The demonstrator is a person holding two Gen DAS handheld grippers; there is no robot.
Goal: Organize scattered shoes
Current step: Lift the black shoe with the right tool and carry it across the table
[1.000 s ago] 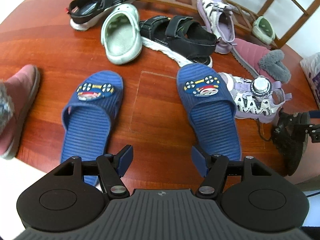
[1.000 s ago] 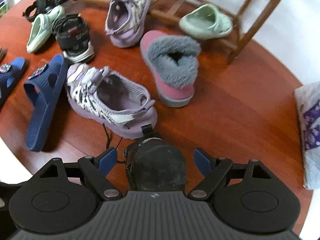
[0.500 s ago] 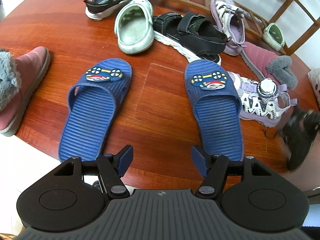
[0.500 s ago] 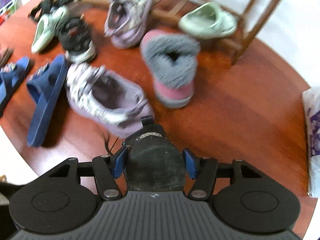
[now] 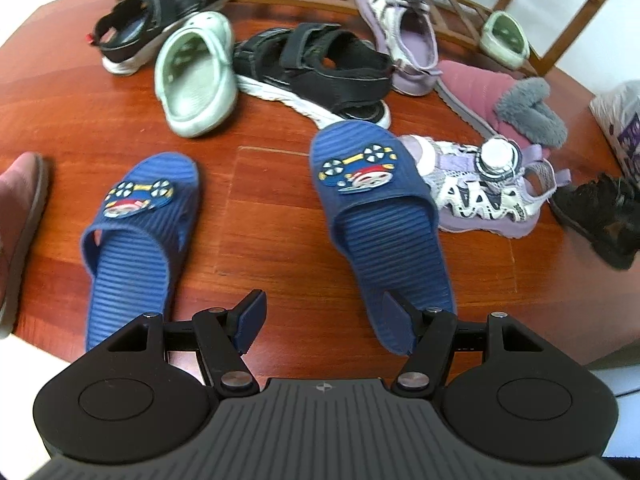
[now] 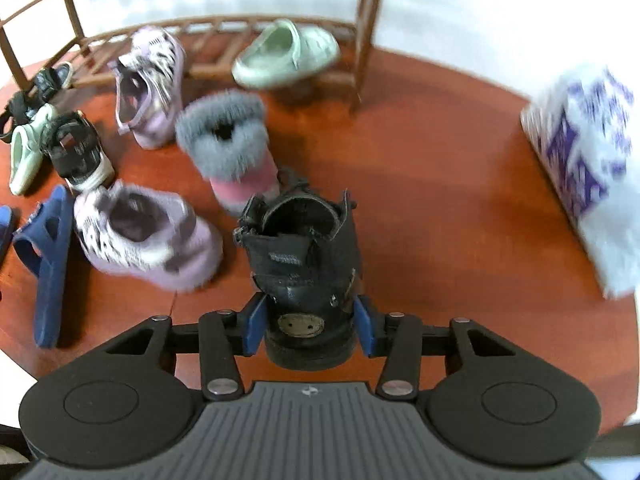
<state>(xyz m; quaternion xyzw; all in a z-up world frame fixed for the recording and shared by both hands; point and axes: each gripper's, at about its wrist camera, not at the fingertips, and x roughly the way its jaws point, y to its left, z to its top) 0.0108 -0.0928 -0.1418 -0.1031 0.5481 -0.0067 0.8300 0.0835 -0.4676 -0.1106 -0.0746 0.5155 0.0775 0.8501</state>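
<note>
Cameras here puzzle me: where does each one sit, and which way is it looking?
Left wrist: sits on the left gripper, looking forward over its open fingers at two blue slippers on the wooden floor; only the gripper shows.
Right wrist: sits on the right gripper, looking past a black boot clamped between its fingers toward the shoe rack; only the gripper shows.
Shared: both see the lilac sneaker, the pink furry boot and the rack.

Reddish-brown wooden floor [image 5: 264, 208], glossy, faint rectangular seam outline in centre. White plastic bag [image 6: 588, 160] with purple print lying on floor at right, blurred in right wrist view; same bag at right edge of left wrist view. Pale wall [image 6: 460, 4] beyond floor edge.
</note>
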